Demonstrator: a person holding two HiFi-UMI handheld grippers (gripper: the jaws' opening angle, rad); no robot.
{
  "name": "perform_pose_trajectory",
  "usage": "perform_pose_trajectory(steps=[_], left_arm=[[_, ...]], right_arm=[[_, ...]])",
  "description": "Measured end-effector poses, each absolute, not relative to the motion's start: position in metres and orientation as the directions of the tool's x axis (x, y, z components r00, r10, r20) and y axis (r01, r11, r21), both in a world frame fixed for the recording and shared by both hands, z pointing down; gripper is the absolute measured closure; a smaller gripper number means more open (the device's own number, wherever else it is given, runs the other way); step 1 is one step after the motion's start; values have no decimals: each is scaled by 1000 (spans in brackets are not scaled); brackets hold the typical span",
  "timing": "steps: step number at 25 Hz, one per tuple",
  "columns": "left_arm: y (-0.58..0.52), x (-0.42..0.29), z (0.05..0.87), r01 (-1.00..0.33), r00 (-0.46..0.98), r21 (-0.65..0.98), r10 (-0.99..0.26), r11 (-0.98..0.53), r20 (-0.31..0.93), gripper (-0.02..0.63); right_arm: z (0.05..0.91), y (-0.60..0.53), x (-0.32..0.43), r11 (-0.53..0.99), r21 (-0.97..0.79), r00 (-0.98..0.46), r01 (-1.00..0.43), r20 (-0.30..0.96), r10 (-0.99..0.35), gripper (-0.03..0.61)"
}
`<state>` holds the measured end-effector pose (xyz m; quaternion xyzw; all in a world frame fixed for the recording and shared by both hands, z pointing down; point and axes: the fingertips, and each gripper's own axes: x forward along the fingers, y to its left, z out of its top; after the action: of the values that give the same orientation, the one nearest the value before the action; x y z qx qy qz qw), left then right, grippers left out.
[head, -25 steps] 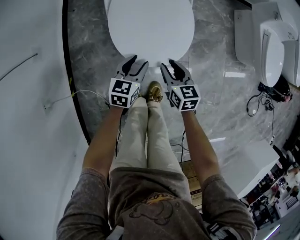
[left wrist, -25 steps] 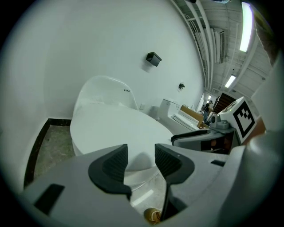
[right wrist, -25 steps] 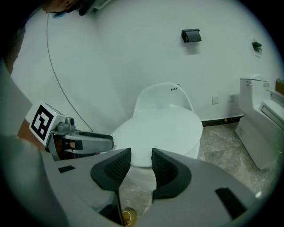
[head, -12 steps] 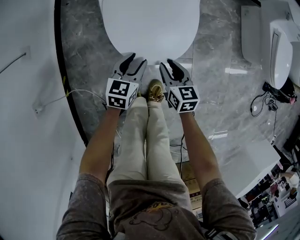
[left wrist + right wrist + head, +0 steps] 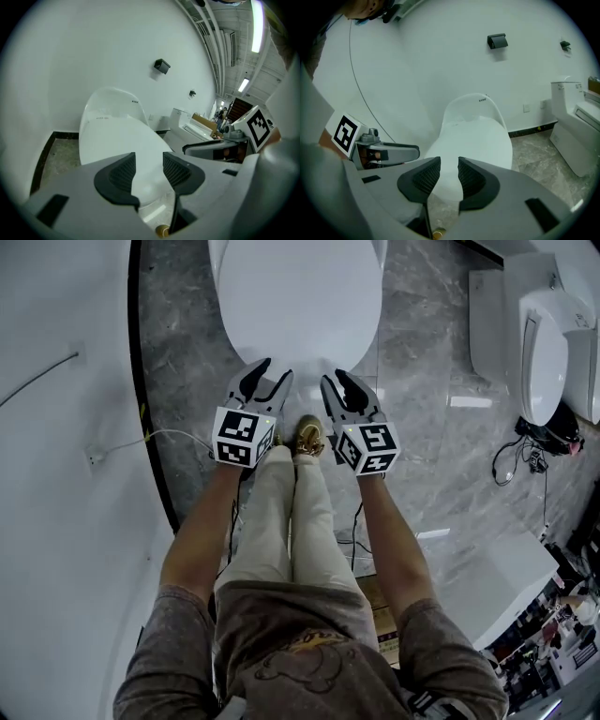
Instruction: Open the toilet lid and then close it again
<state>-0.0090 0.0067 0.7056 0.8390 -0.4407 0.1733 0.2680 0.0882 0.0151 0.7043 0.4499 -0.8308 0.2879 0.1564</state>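
Note:
The white toilet has its lid (image 5: 300,296) lying flat and closed, at the top of the head view. Both grippers hover side by side just short of the lid's front edge. My left gripper (image 5: 272,371) points at that edge, and its jaws are closing with nothing between them. The right gripper (image 5: 335,377) is beside it, its jaws also closing on nothing. The left gripper view looks past the left gripper (image 5: 149,164) along the closed lid (image 5: 117,140) toward the wall. In the right gripper view, the same lid (image 5: 476,136) lies beyond the right gripper (image 5: 449,171).
I stand on grey marble floor (image 5: 422,427), with one shoe (image 5: 307,435) between the grippers. A white wall with a black skirting strip (image 5: 150,427) and a white cable (image 5: 141,439) runs along the left. Another toilet (image 5: 548,343) and loose cables (image 5: 520,456) are at the right.
Both grippers stay in front of the lid's front edge. The head view has swayed a little. The lid has not moved.

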Motion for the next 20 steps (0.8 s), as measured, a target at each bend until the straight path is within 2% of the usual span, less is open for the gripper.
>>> perform_pose_trajectory(steps=[6,12,20], left_arm=[[-17,-6,551,-837,546,242,-713,-492,439,428],[-8,-5,407,-832,554,220,-737,-509,387,428],[22,-19,286,-846,534,201,-777,-494,333,440]], right_arm=[[554,-8,96,452,-335,-560,-826,406,-723,446],[417,-5,111,479,-324,-573,-816,343,-744,446],[303,31,125,546,-277,-611,-790,285,-739,446]])
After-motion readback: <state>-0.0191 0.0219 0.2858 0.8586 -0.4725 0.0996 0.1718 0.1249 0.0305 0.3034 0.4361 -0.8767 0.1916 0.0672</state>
